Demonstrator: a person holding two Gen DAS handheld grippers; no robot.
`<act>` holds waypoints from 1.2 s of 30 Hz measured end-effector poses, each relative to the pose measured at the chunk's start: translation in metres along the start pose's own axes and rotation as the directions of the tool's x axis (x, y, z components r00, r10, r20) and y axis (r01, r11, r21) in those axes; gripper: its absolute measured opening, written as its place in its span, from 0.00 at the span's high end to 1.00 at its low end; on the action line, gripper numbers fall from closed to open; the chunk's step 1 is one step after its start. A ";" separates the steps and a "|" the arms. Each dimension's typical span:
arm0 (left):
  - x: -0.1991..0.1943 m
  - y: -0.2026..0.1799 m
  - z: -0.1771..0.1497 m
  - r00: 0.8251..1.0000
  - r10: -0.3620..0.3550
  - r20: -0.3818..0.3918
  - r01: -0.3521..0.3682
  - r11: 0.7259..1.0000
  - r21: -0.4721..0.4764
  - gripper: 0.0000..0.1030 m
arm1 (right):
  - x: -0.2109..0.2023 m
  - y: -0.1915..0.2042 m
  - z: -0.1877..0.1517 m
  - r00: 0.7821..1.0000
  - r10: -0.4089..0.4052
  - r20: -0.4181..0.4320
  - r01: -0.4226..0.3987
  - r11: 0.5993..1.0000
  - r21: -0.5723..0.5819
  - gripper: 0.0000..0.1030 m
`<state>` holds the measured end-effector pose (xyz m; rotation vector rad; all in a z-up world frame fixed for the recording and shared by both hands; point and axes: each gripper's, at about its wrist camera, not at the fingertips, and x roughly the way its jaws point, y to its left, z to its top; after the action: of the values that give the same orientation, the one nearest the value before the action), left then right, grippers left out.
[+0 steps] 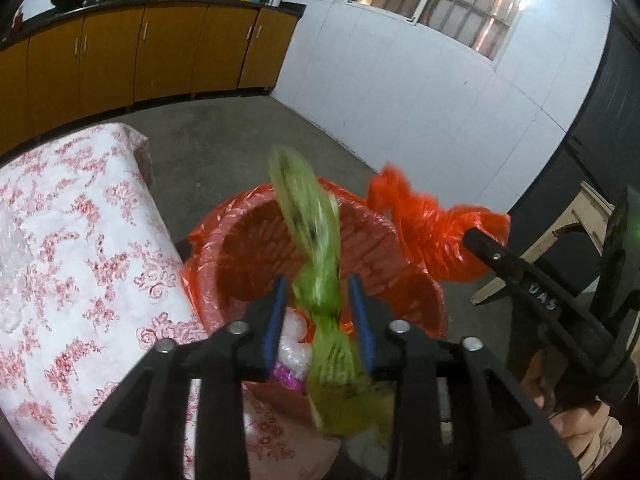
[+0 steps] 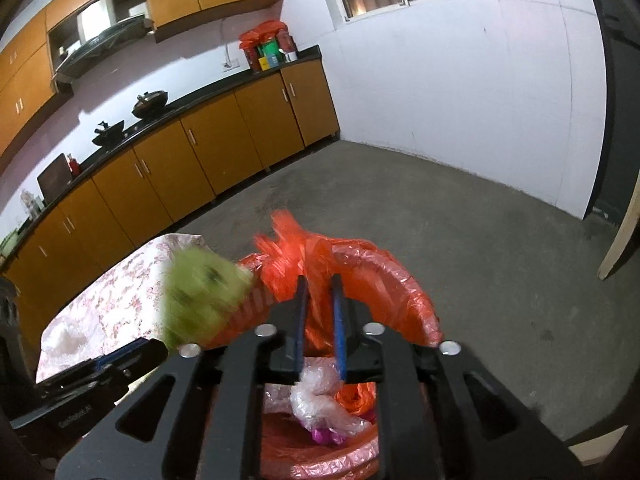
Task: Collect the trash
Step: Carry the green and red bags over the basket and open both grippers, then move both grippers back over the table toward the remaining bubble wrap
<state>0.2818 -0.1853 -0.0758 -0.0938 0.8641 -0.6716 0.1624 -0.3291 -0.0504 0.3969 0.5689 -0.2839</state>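
A green crumpled wrapper [image 1: 308, 208], motion-blurred, hangs between the blue pads of my left gripper [image 1: 318, 284], with a gap on each side; the gripper is open above the bin. The bin [image 1: 256, 240] is a red basket lined with an orange bag. A white plastic wad [image 2: 320, 404] and a magenta wrapper [image 2: 320, 436] lie inside it. My right gripper [image 2: 319, 282] has its jaws slightly apart, with the bunched orange bag edge [image 1: 432, 232] standing between them. In the right wrist view the green wrapper [image 2: 204, 296] hovers left of the bin rim [image 2: 404, 280].
A table with a red floral cloth [image 1: 80, 240] stands left of the bin, with bubble wrap [image 1: 12, 256] on it. A wooden frame [image 1: 560, 232] stands at the right. Brown cabinets [image 2: 200, 152] line the far wall across the bare concrete floor [image 2: 440, 208].
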 end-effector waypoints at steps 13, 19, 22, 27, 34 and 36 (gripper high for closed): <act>-0.034 0.044 -0.019 0.980 0.191 0.055 -0.190 0.982 -0.025 0.49 | 0.001 0.012 -0.003 1.000 -0.004 0.002 0.004 0.998 -0.062 0.66; -0.063 0.073 -0.033 0.956 0.282 0.084 -0.278 0.959 -0.060 0.47 | 0.001 0.040 -0.006 0.999 0.043 -0.008 -0.043 0.991 -0.129 0.66; -0.085 0.097 -0.045 0.935 0.342 0.097 -0.333 0.938 -0.095 0.46 | 0.002 0.059 -0.007 0.997 0.079 -0.023 -0.082 0.982 -0.169 0.66; -0.127 0.141 -0.068 0.884 0.455 0.113 -0.434 0.885 -0.170 0.43 | 0.007 0.109 -0.012 0.983 0.166 -0.073 -0.179 0.951 -0.254 0.65; -0.191 0.212 -0.097 0.771 0.627 0.108 -0.571 0.757 -0.317 0.39 | 0.021 0.208 -0.030 0.931 0.320 -0.175 -0.363 0.860 -0.360 0.60; -0.207 0.231 -0.105 0.744 0.661 0.099 -0.592 0.720 -0.363 0.39 | 0.025 0.241 -0.040 0.910 0.358 -0.210 -0.413 0.823 -0.390 0.60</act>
<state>0.2276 0.1376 -0.0835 -0.1428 0.7125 0.1332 0.2525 -0.1021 -0.0274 0.0953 0.6435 0.2640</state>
